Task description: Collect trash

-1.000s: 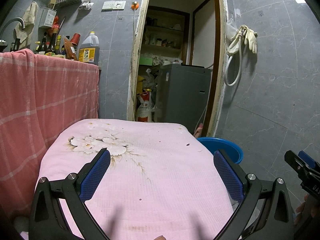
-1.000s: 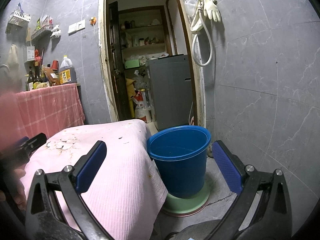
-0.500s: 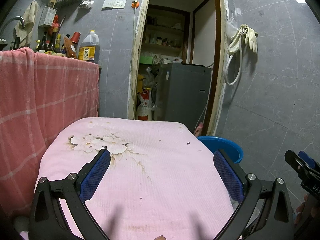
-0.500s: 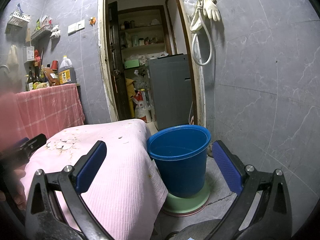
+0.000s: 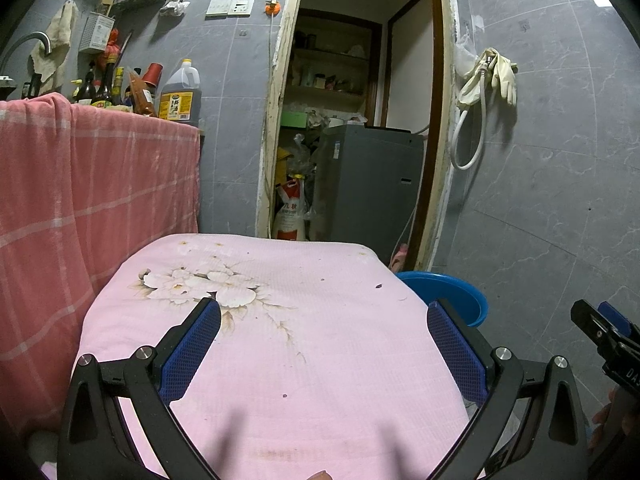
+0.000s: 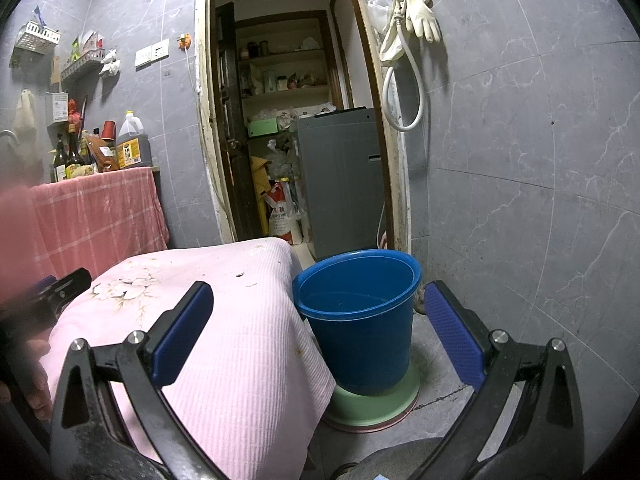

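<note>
A pink cloth with a flower print covers a table [image 5: 312, 320] [image 6: 224, 320]. Small dark crumbs [image 5: 378, 286] [image 6: 240, 274] lie near its far right edge. A blue bucket [image 6: 360, 312] [image 5: 452, 292] stands on the floor right of the table, on a green disc [image 6: 372, 404]. My left gripper [image 5: 324, 352] hovers over the table's near half, open, nothing between its fingers. My right gripper [image 6: 320, 328] is open too, straddling the table's right edge and the bucket. Each gripper shows at the edge of the other's view.
A pink checked cloth [image 5: 80, 208] hangs over a counter at left with bottles [image 5: 178, 92] on top. An open doorway shows a grey appliance [image 5: 368, 184] and a white sack [image 5: 290, 216]. Gloves and a hose [image 6: 404, 40] hang on the grey tiled wall at right.
Almost nothing has changed; the left wrist view has drifted very slightly, and both grippers stay open in the same places.
</note>
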`<action>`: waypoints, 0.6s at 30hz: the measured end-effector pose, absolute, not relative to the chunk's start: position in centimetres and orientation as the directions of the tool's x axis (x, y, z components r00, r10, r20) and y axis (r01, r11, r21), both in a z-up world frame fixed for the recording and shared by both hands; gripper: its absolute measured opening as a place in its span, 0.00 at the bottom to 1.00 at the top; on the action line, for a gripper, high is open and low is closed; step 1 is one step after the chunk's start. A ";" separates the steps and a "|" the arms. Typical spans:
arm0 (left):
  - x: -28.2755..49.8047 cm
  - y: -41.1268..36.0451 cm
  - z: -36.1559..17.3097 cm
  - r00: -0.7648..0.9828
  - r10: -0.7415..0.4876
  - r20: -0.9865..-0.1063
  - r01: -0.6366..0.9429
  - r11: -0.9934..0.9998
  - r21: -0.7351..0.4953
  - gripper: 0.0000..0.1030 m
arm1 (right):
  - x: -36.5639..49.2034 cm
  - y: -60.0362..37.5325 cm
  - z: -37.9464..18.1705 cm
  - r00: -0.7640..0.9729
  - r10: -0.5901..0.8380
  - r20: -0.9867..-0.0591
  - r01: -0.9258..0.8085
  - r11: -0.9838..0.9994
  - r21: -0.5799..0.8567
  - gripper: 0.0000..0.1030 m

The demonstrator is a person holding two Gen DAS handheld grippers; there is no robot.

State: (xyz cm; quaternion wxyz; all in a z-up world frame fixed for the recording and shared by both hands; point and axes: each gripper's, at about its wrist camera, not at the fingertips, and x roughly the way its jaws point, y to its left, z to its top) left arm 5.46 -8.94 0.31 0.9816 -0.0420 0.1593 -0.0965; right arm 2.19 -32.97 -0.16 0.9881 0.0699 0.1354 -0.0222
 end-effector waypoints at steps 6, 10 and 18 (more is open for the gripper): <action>5.5 -8.9 0.3 0.930 -0.203 -0.305 0.177 0.978 -0.113 0.98 | 2.2 -33.0 -0.2 0.962 -0.024 -0.271 0.062 0.989 0.133 1.00; 5.5 -8.9 0.3 0.929 -0.203 -0.309 0.176 0.978 -0.114 0.98 | 2.2 -33.0 -0.2 0.962 -0.025 -0.271 0.063 0.989 0.132 1.00; 5.4 -8.7 0.1 0.930 -0.189 -0.314 0.162 0.980 -0.111 0.98 | 2.2 -32.9 -0.2 0.961 -0.025 -0.274 0.064 0.989 0.133 1.00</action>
